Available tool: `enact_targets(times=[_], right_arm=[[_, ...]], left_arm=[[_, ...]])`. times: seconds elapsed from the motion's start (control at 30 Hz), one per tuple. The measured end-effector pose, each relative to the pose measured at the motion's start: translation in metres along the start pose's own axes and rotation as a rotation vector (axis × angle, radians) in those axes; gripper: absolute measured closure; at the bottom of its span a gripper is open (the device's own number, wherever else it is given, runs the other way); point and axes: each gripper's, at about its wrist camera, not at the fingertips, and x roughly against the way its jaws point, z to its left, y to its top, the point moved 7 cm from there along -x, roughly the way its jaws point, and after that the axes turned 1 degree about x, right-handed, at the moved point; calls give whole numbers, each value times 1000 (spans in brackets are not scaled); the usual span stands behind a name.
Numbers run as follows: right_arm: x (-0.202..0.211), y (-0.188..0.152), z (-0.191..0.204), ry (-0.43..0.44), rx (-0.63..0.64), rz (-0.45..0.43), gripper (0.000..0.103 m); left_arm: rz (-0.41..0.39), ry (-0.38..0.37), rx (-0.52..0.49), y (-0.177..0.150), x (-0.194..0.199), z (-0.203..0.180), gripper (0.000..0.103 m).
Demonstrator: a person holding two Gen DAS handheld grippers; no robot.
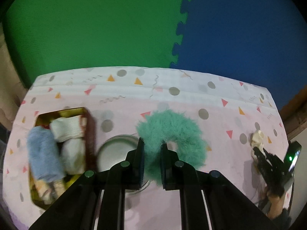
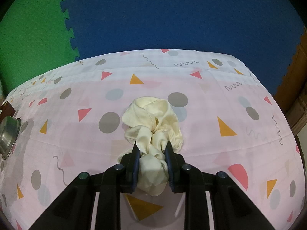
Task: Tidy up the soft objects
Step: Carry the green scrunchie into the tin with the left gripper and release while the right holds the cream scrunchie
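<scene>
Gold-coloured metal shows at nine o'clock in the left wrist view, where a rectangular tin already holds a fluffy pale-blue roll and two rolled white socks. Just to its right stands a round steel bowl, and beside that, at the centre, the left gripper has its jaws pinched on the rim of a furry mint-green ring scrunchie. Far out at three o'clock the right gripper is clamped on a cream satin scrunchie, which rests on the pink tablecloth with triangles and dots. The step in hand looks like carrying the green scrunchie to a container, probably the bowl or the tin. To do it well, lift it fully clear of the cloth, bring it over the bowl or a free corner of the tin, lower it inside the rim, and only then release, so the fur does not snag on the edge.
</scene>
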Motion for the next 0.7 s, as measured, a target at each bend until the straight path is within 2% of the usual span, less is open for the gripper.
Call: enact_targets(times=[0.23,0.4,0.53,0.7], right_arm=[[0,0,0,-1,1,0,78],[0,0,0,-6,6,1,78],[0,0,0,-12,13,1,78],[1,0,1,-23,21,2,78]], left_arm=[[-46,50,15,-18,48,53,91],[-65,143,41,-32,71,109,91],[-48,204,80,-49,75,151,91],[-11,236,128,-73,66,188,91]])
